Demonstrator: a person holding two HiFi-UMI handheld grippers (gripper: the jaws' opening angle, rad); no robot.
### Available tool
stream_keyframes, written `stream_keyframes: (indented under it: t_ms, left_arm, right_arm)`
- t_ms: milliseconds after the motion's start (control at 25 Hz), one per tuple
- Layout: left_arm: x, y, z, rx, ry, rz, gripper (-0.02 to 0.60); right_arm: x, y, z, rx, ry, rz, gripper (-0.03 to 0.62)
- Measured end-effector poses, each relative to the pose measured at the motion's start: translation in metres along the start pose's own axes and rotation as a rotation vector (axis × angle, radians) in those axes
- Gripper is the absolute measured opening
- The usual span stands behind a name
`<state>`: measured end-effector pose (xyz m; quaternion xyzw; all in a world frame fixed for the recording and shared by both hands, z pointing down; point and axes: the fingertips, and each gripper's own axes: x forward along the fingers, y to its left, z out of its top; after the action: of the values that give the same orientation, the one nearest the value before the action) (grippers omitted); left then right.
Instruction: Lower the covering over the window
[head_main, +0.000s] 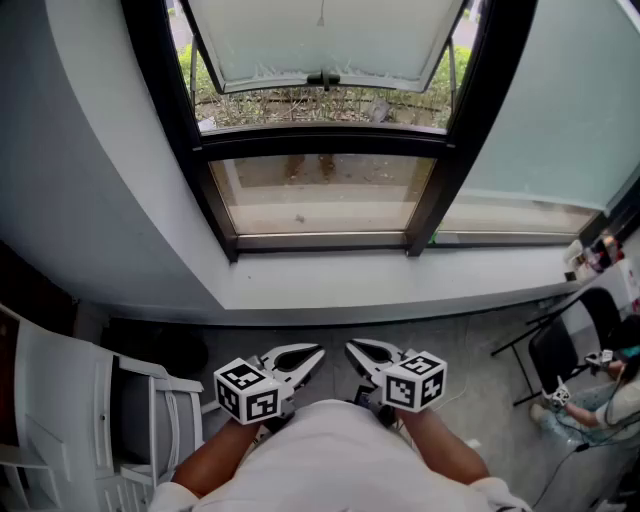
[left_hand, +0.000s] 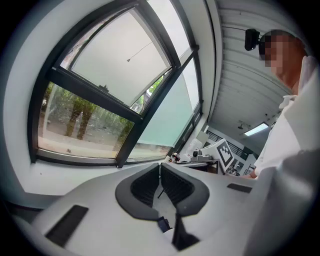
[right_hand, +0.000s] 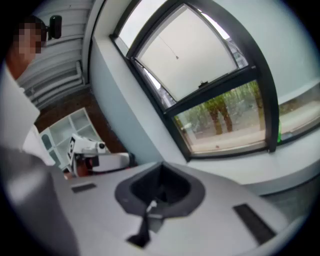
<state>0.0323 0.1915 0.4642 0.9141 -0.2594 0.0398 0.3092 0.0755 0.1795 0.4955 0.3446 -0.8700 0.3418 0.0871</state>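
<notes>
Reaching is what lies ahead for us, for both tools hang low in front of our body, well apart from the black-framed window. The left gripper has its jaws pressed together with nothing between them, and the right gripper is likewise closed and empty.

The window covering itself we cannot make out; we judge it is rolled up above the top of the views. What does show is a thin pale pull cord with a small end piece, hanging in front of the frosted white upper pane, midway across it and above the black crossbar. The cord's long axis runs straight up and down, and its free end points down toward the white sill.

To do this well, we would lift one gripper over the sill, spread its jaws before arriving, and close on the cord just above the end piece. Then we would draw straight down along the cord's own line, steadily and without any sideways tug, while keeping the other gripper clear.
</notes>
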Motion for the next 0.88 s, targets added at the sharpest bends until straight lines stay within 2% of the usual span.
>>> stream_keyframes:
  t_ms: [560,880]
  left_arm:
    - [0.008,0.001,0.0,-0.01,-0.006,0.012,0.029]
    - [0.014,0.013,0.006,-0.002,-0.044,0.077,0.029]
  right_arm:
    - [-0.004,-0.01,-0.006,-0.005,0.019,-0.008,0.023]
    - [-0.014,-0.027,0.001,-0.042,0.007,-0.007,0.025]
